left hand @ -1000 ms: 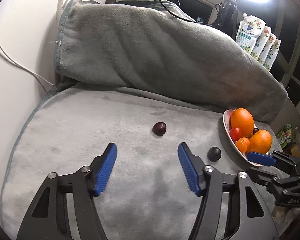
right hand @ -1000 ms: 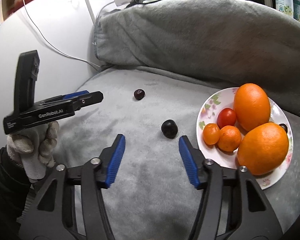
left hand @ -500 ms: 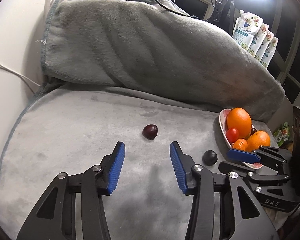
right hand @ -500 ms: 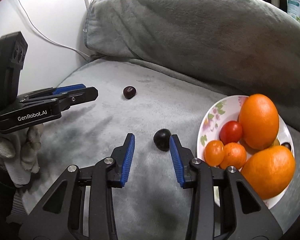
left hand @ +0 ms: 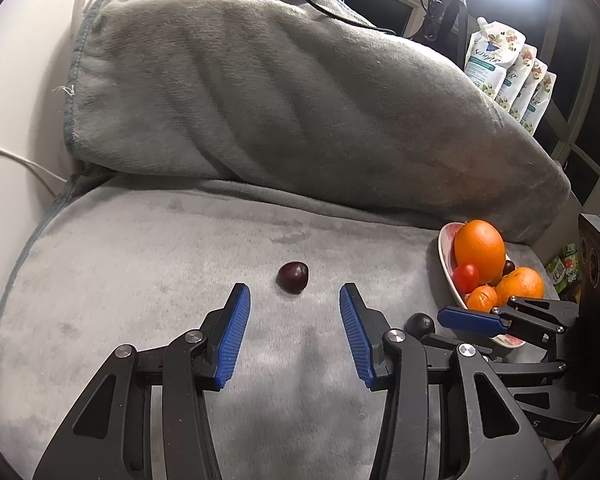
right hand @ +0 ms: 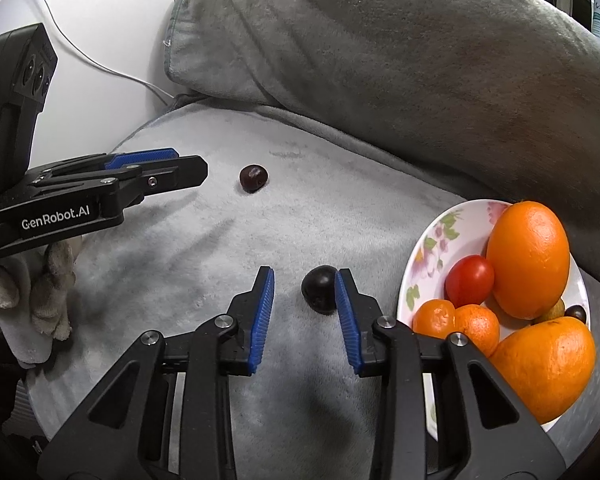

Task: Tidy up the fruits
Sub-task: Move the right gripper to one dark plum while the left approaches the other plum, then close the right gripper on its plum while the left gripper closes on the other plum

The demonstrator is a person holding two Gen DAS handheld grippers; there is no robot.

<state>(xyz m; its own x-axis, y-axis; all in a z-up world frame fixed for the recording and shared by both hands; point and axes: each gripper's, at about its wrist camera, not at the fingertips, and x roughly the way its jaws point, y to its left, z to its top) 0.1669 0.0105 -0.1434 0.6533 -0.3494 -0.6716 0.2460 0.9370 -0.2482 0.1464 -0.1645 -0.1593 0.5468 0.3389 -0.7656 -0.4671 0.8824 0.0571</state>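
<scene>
A dark red cherry (left hand: 293, 277) lies on the grey blanket just past the tips of my left gripper (left hand: 294, 300), which is open and holds nothing. A darker round fruit (right hand: 319, 289) sits between the fingers of my right gripper (right hand: 304, 276). The jaws are closing: the right pad touches the fruit, while the left pad stands apart. In the right wrist view the left gripper (right hand: 180, 168) points at the cherry (right hand: 253, 178). A flowered plate (right hand: 420, 264) at the right holds two oranges, a red tomato (right hand: 470, 282) and small tangerines.
A grey blanket-covered cushion (left hand: 300, 100) rises behind the flat blanket surface (left hand: 140, 260). A white wall with a cable is at the left. Pouches (left hand: 500, 64) stand at the back right. A gloved hand (right hand: 40, 300) holds the left gripper.
Both grippers have narrowed. The right gripper moved forward and down until its fingers straddle the dark fruit. The left gripper edged closer to the cherry.
</scene>
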